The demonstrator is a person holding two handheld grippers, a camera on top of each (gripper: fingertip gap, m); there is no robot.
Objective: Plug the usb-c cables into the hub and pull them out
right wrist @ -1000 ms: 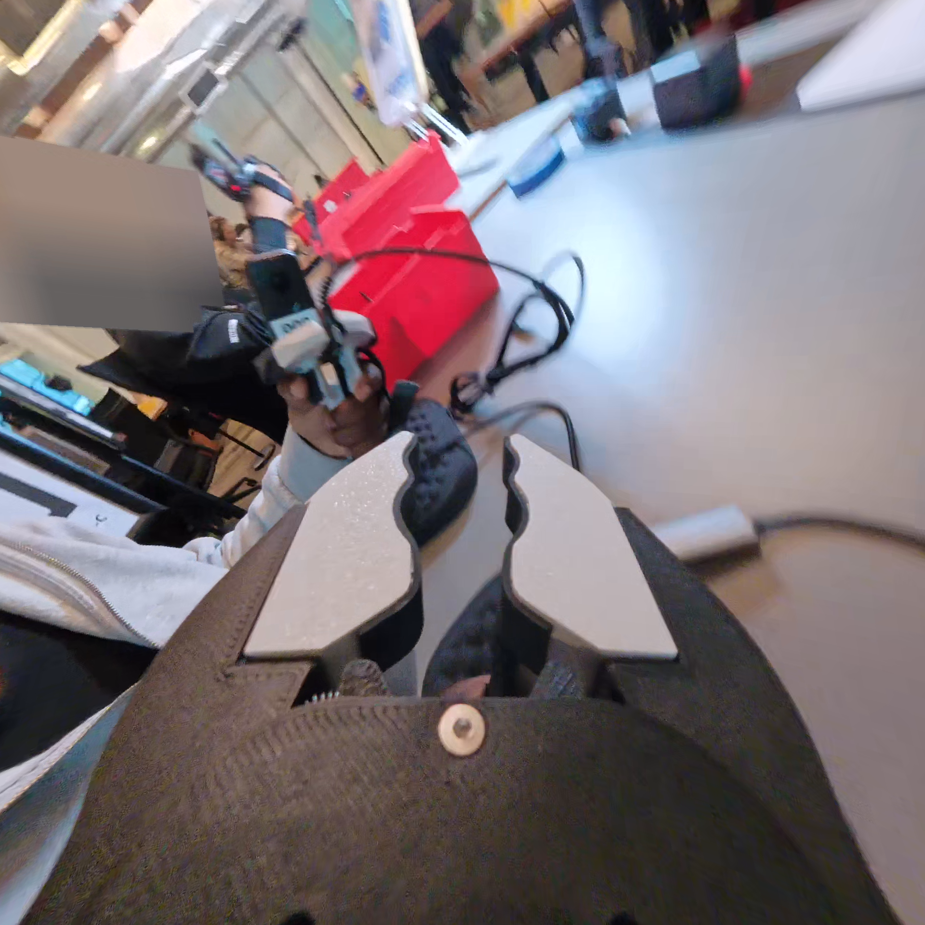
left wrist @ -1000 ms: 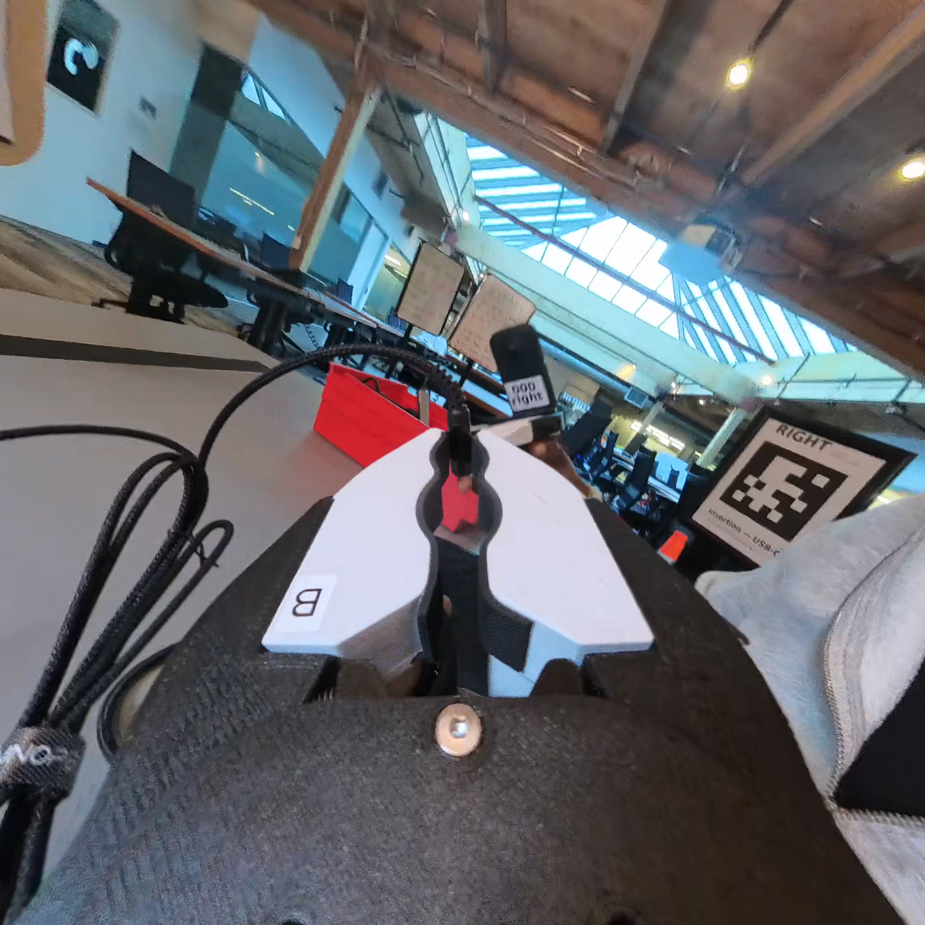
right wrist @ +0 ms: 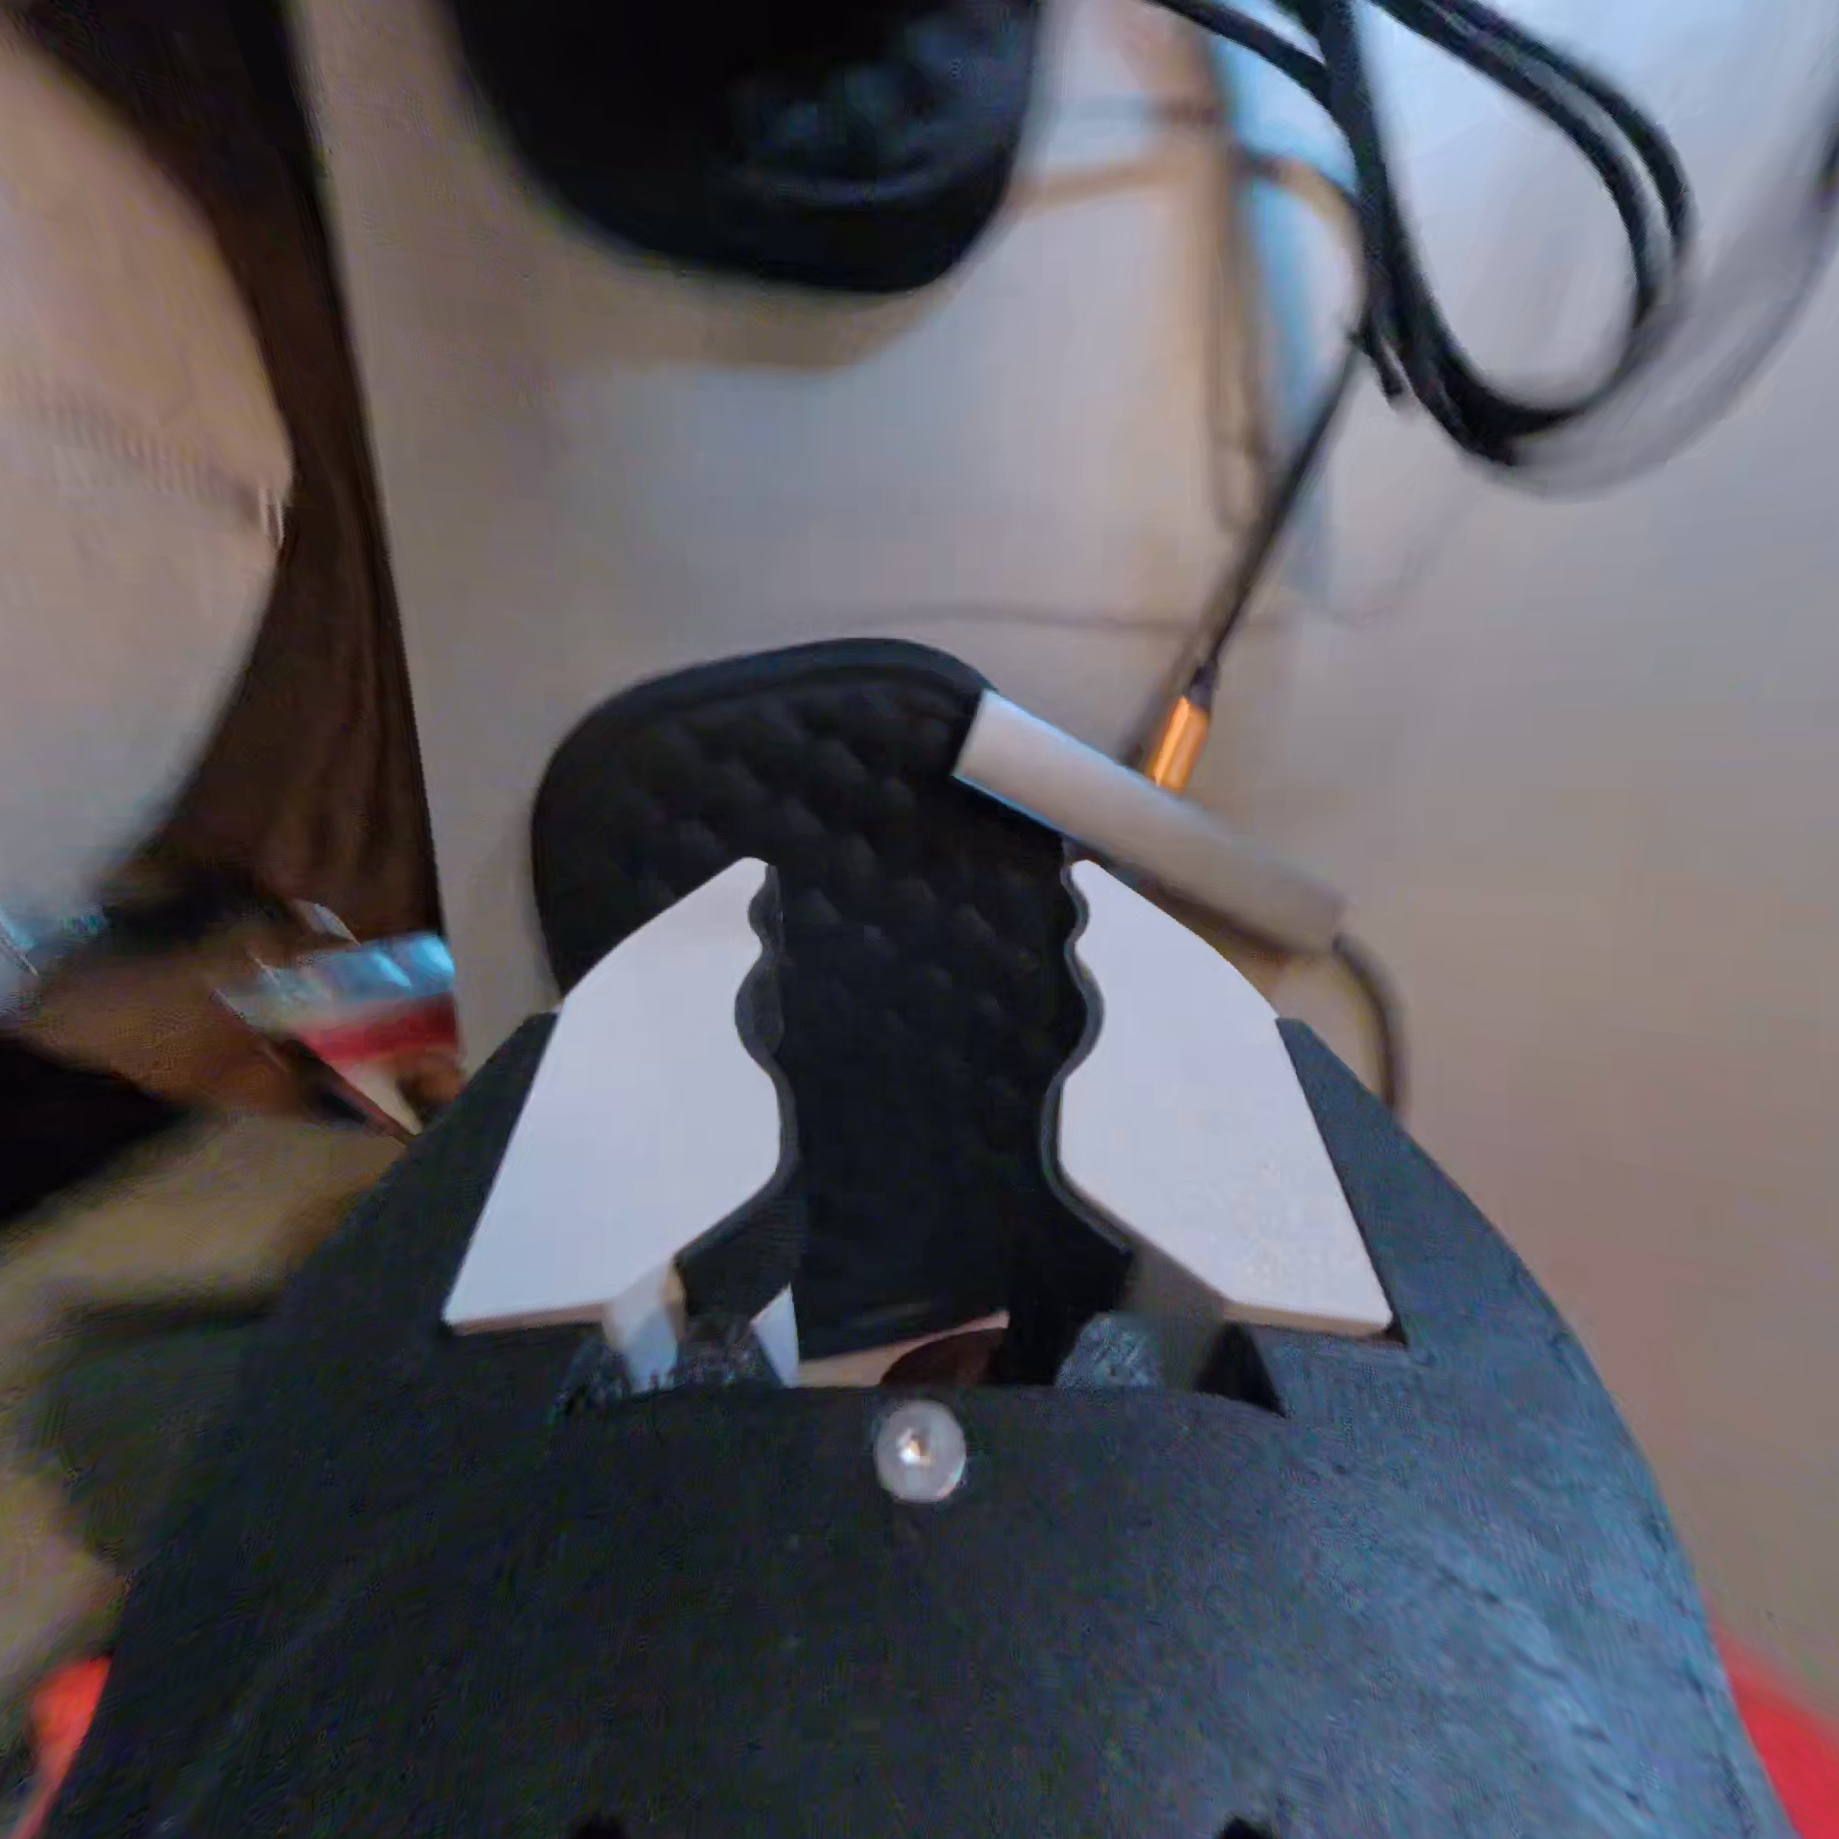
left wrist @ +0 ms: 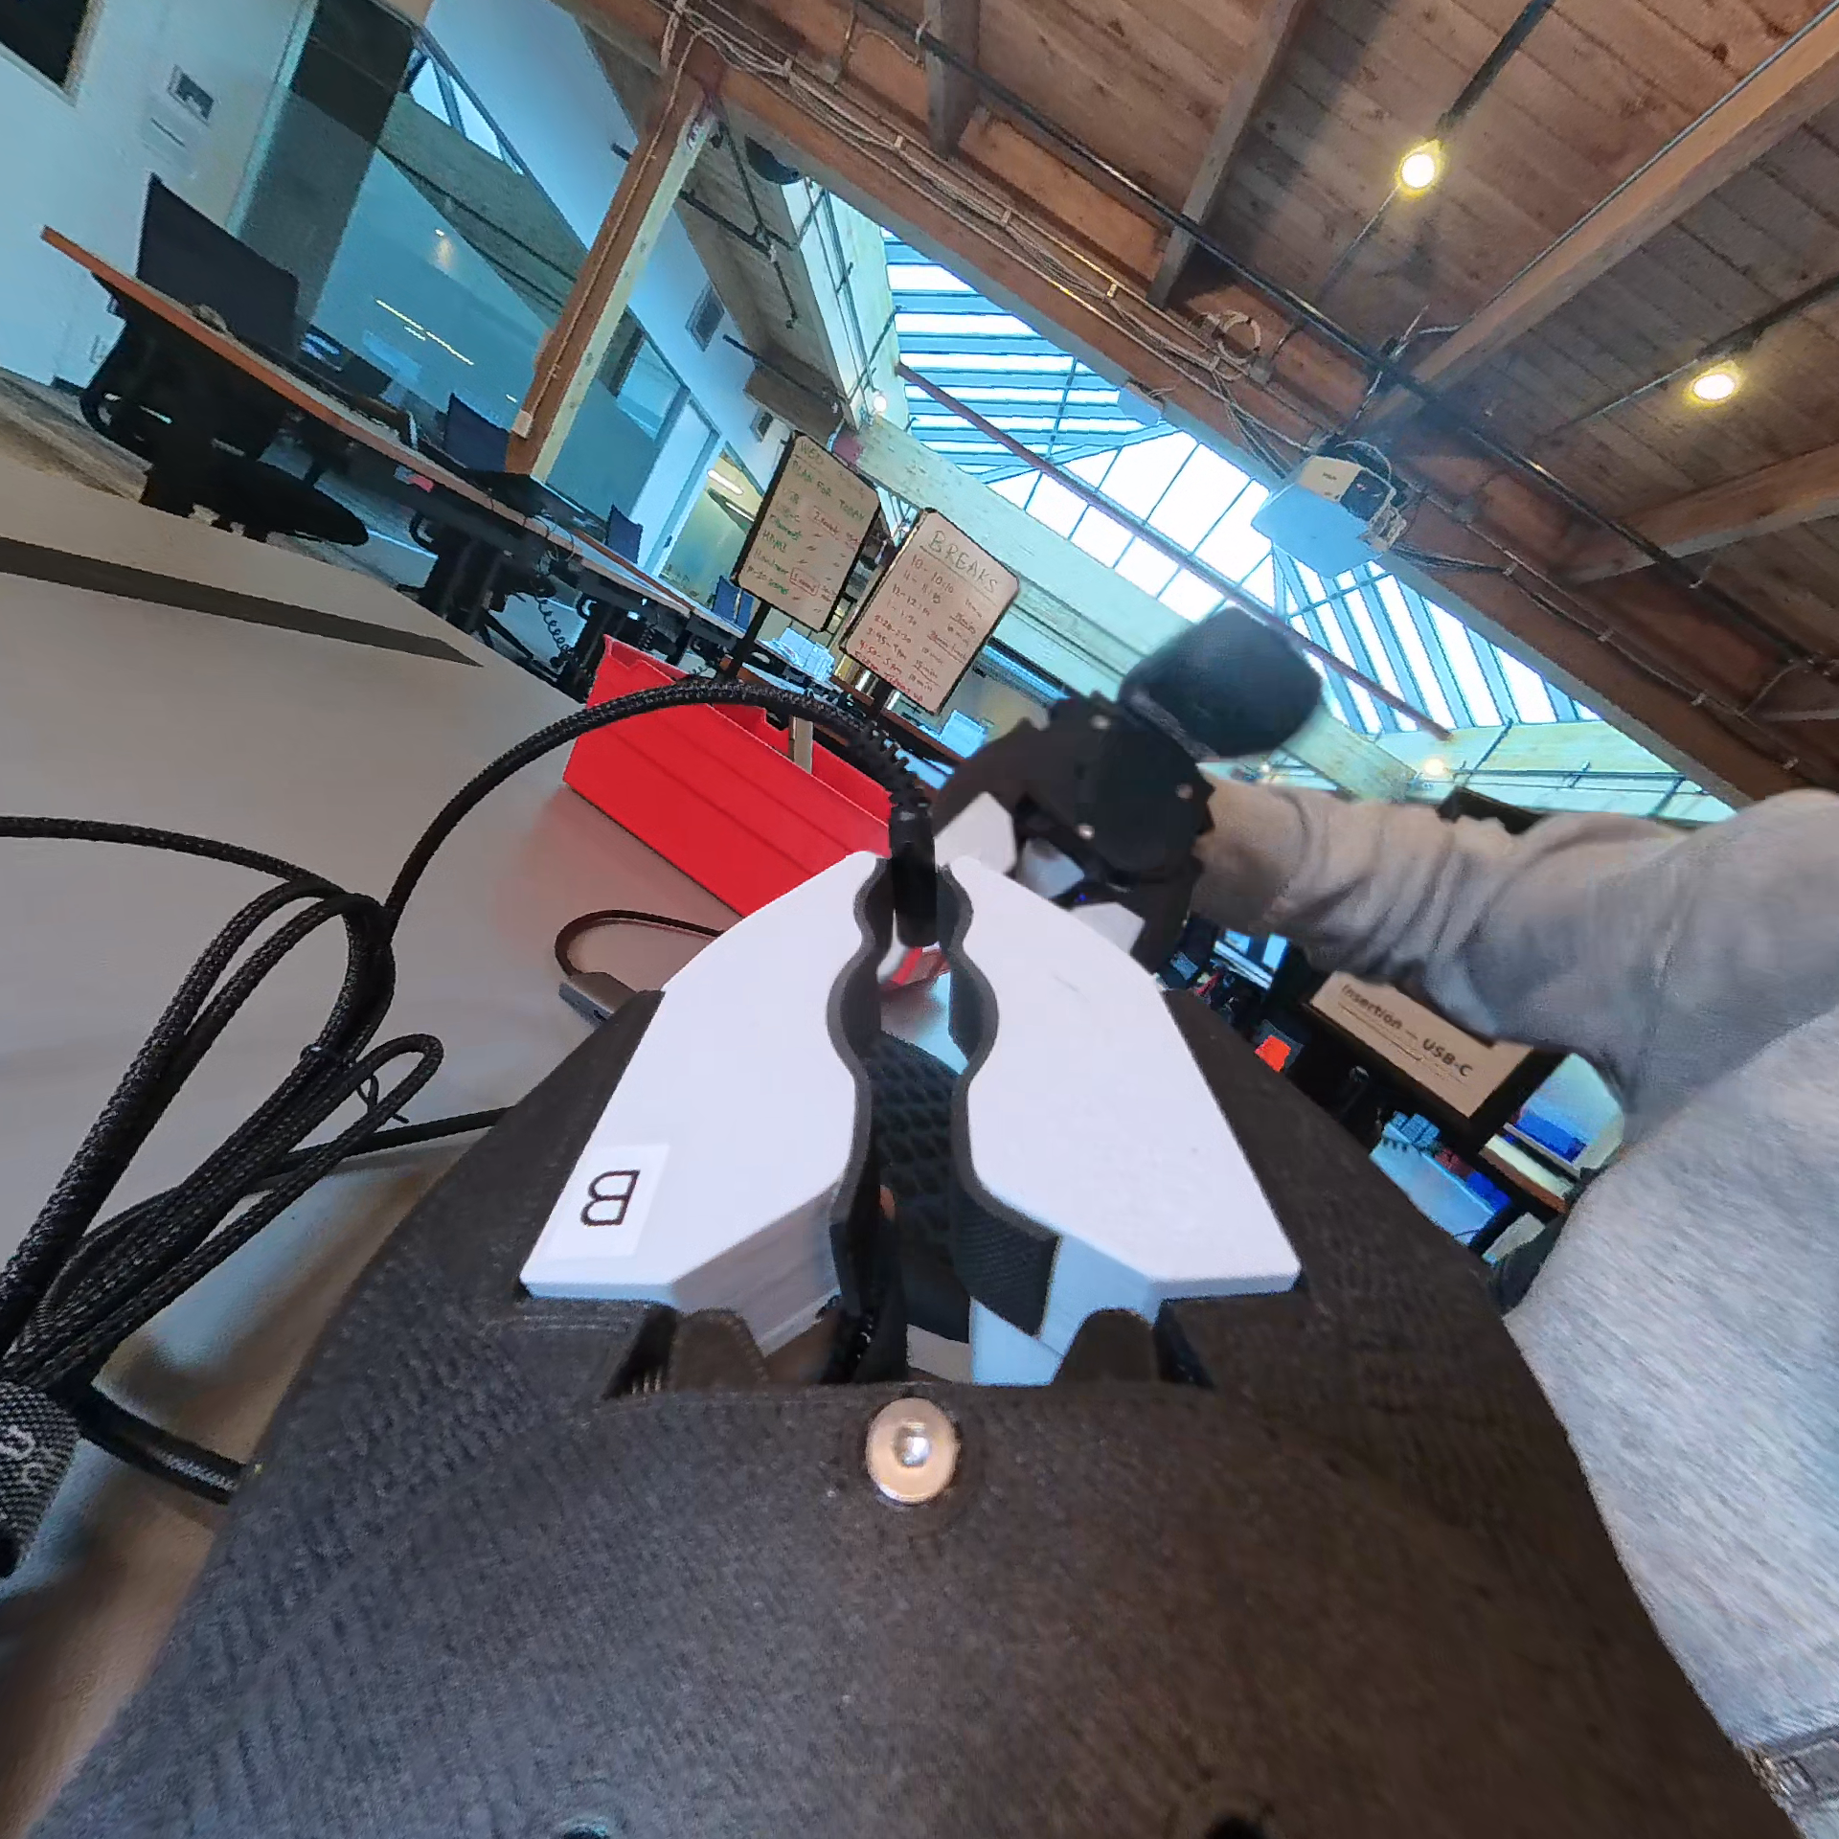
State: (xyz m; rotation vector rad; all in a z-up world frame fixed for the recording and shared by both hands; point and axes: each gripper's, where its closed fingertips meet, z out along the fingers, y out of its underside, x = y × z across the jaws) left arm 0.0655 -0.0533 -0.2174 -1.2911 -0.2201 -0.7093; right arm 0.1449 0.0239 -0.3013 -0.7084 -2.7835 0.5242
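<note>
Two grippers. Left gripper point(left wrist: 914, 901): fingers clenched on the black plug of one braided USB-C cable point(left wrist: 557, 756), held above the worktop point(left wrist: 199, 736). Right gripper point(right wrist: 920, 876): fingers spread, released, hovering over one grey hub point(right wrist: 1124, 806) lying on the worktop; one orange-collared plug point(right wrist: 1177, 741) just beside it. One red bin point(left wrist: 716, 786) toward the far edge, contents hidden. One bundled black cable point(left wrist: 179, 1115) at the left edge.

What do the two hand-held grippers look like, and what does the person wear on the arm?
Both the left gripper and the right gripper have a black textured body, a silver screw at its middle, and pale flat jaws with wavy black inner edges. One jaw of the left gripper bears a white sticker. The person wears a grey sleeve.
</note>
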